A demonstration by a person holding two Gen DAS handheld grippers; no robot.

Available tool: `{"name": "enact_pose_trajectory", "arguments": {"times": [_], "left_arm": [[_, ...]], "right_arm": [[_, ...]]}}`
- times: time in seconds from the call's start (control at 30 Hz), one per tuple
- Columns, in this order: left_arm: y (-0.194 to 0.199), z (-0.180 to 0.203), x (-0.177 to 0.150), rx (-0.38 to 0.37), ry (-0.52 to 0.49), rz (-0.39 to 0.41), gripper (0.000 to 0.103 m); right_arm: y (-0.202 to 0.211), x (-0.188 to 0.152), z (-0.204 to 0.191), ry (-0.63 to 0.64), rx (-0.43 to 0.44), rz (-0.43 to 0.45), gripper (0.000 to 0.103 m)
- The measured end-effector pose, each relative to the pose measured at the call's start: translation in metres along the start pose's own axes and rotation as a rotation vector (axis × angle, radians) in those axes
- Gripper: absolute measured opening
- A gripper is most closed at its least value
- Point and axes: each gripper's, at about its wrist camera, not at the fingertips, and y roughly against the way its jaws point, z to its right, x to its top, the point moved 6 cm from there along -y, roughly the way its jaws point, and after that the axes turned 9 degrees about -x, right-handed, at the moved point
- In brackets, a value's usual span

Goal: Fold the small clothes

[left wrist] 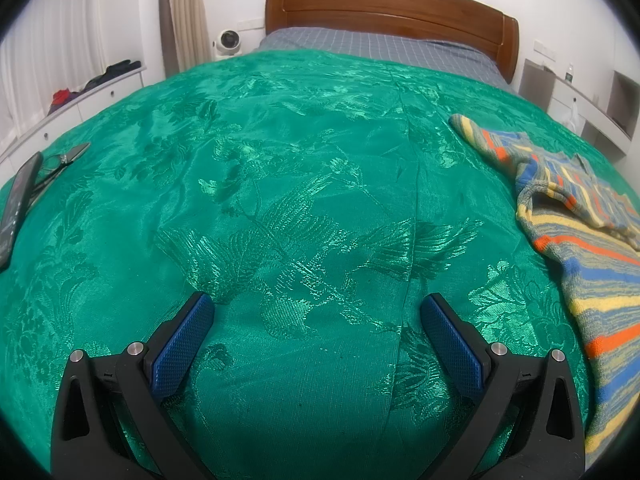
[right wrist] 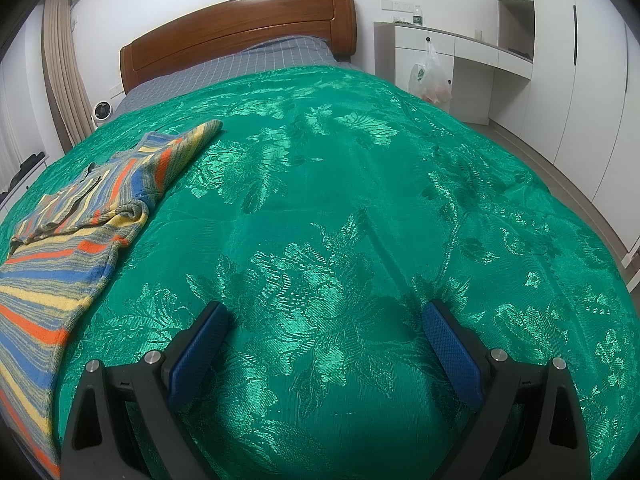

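On the bed, a shiny green cover [left wrist: 304,184] is spread out, and a striped sweater [left wrist: 576,216] lies on it. Both tongs hang over bare green cloth. The left tongs [left wrist: 318,312] are wide open and hold nothing. The right tongs [right wrist: 326,318] are wide open too, with nothing between their blue pads [right wrist: 450,354].

From the left wrist view, the sweater sits off to the right side, well apart from the tongs. From the right wrist view, the same sweater [right wrist: 76,224] sits off to the left, so it lies between the two tongs.

Only the left view shows a dark flat thing, maybe a phone [left wrist: 18,208], and small scissors [left wrist: 66,158] near the bed's left edge. Only the right view shows a plastic bag [right wrist: 430,76] hanging on white cupboards [right wrist: 560,60]. Both show the brown headboard [left wrist: 392,8].
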Motion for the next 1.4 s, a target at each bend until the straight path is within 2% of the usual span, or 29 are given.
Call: {"name": "enact_pose_trajectory", "arguments": {"times": [0.1,0.2,0.27,0.3,0.33,0.43,0.47,0.67,1.27,1.37,1.4], "left_arm": [[0.000,0.000,0.000,0.000,0.000,-0.001,0.103],[0.000,-0.001,0.001,0.001,0.001,-0.001,0.102],[0.000,-0.001,0.001,0.001,0.000,0.000,0.103],[0.001,-0.001,0.001,0.002,0.000,0.001,0.103],[0.001,-0.001,0.001,0.003,-0.002,0.002,0.103],[0.004,-0.001,0.001,0.012,-0.006,0.003,0.103],[0.005,0.000,0.000,0.018,-0.009,0.002,0.103],[0.012,0.001,-0.007,0.036,-0.014,-0.011,0.103],[0.025,0.004,-0.021,0.069,-0.019,-0.058,0.103],[0.041,0.004,-0.023,0.079,0.002,-0.100,0.102],[0.051,0.005,-0.027,0.043,0.028,-0.116,0.102]], "right_arm": [[-0.001,0.001,-0.001,0.012,-0.014,-0.016,0.097],[0.000,0.009,-0.008,0.056,-0.063,-0.085,0.097],[0.011,0.016,-0.013,0.075,-0.094,-0.141,0.097],[0.025,0.021,-0.017,0.070,-0.100,-0.142,0.097],[0.037,0.024,-0.019,0.073,-0.114,-0.134,0.097],[0.082,0.033,-0.029,0.147,-0.250,-0.097,0.097],[0.094,0.035,-0.033,0.165,-0.271,-0.079,0.097],[0.136,0.031,-0.049,0.238,-0.335,-0.017,0.097],[0.150,0.011,-0.065,0.281,-0.309,-0.019,0.097],[0.153,0.007,-0.063,0.276,-0.252,-0.037,0.097],[0.155,0.003,-0.064,0.277,-0.205,-0.050,0.097]]}}
